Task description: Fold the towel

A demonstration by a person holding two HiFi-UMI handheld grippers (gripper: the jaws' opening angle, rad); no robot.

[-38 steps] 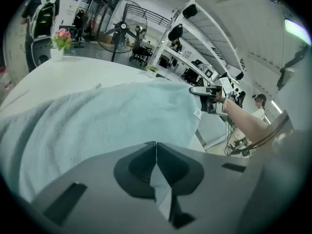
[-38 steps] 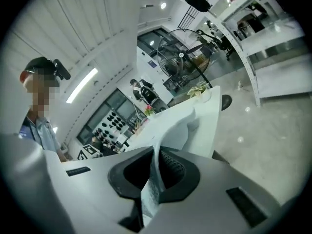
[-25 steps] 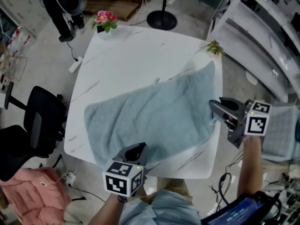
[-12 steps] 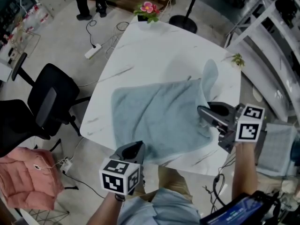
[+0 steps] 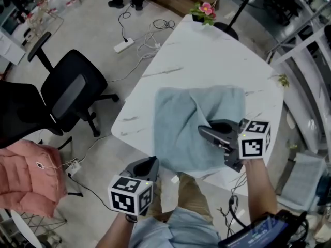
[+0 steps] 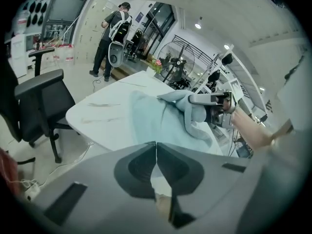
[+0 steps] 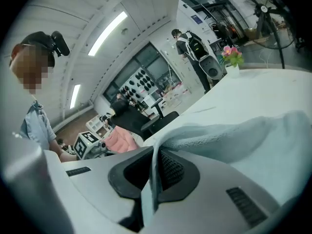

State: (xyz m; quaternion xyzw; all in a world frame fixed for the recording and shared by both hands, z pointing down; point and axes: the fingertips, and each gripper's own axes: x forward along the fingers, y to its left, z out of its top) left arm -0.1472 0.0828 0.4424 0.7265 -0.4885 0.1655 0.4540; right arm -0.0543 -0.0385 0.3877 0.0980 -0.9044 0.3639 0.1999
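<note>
**Head view: towel edge carried across in the right gripper**

The towel (image 5: 178,133) is seen doubled on the table (image 5: 207,56), one layer lifted in a ridge that runs up to the right gripper (image 5: 202,131). A second ago it was spread out flat, with that gripper at its outer edge; since then the edge has been drawn over the rest of the cloth, and the towel now covers a narrower patch. In the right gripper view the jaws are closed on a fold of the pale blue cloth, which passes between them and hangs away ahead. The left gripper (image 5: 151,163) is held just beside the towel's near corner, off the table's edge; its jaws are pressed together with nothing between them.

Well beyond the right gripper, a pot (image 5: 199,17) holding pink flowers (image 5: 206,8) stands at the far corner of the table. Out past the left gripper, an office chair (image 5: 72,94) and a pink cloth (image 5: 23,177) are seen on the floor side.
</note>
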